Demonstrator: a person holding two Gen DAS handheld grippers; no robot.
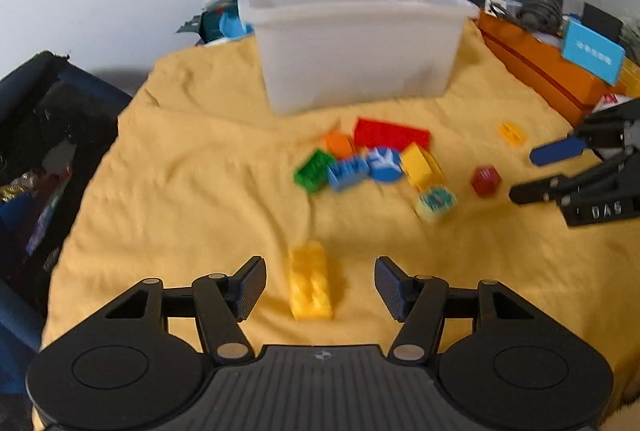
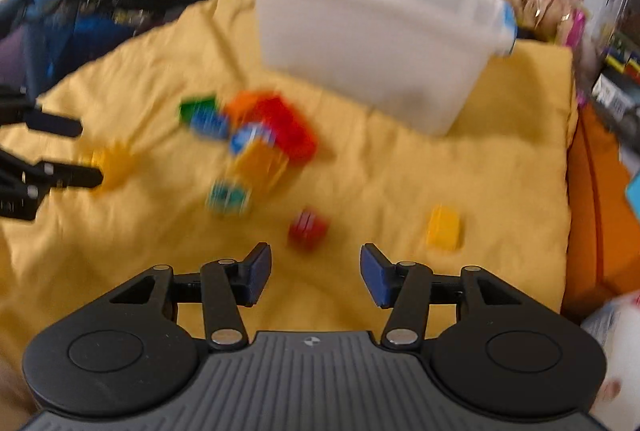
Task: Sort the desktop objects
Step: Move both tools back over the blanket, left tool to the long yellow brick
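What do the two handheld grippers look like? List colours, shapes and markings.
Left gripper and right gripper: matte black linkage arms with silver pivot pins, dark blue ribbed finger pads, a grey ridged base with a small round emblem. White lettering marks the right gripper's side.

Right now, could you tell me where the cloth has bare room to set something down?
Bare cloth lies left of the green brick, running to the cloth's edge, and between the bin and the small yellow brick. The brick pile in the middle is crowded.
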